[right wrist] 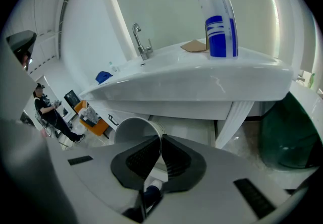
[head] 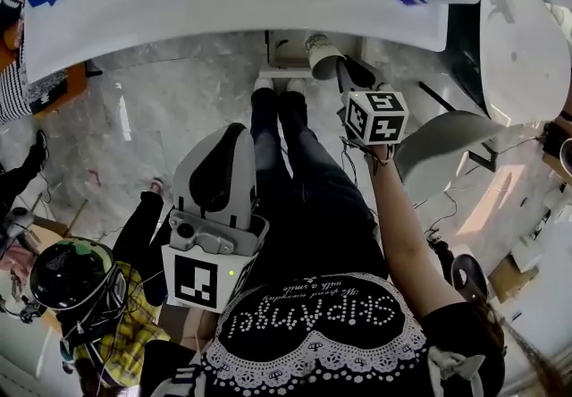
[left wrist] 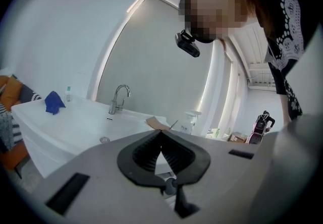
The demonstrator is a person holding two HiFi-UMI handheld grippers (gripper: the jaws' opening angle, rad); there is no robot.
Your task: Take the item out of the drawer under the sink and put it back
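Right gripper view: your right gripper (right wrist: pixel 161 140) has its jaws closed on the wall of a white paper cup (right wrist: pixel 132 129). The rim is pinched between the pads, the open mouth is turned toward the camera, and the body sticks out to the left of the jaws.
Cup's place: off any surface, in your right jaws, lower than the sink's front edge and near the drawer.
Drawer (right wrist: pixel 189 134): a white compartment straight ahead of the right jaws, under the sink. It looks pulled open, though from this angle you cannot see inside it.
Sink (right wrist: pixel 202 84): a white basin above and beyond the right jaws, with its front edge overhanging the drawer.
On the sink: a spray bottle (right wrist: pixel 217 16) with a blue label stands upright high above the jaws. A faucet (right wrist: pixel 141 41) is up and to their left, and a blue cloth (right wrist: pixel 103 76) lies further left.
Left gripper view: your left gripper (left wrist: pixel 161 134) has its jaws together at the tips with nothing between them. The sink and faucet lie beyond and to the left of them.
Head view: the left jaws sit low by your hip, well apart from the cup. The right jaws reach out to the sink's edge.
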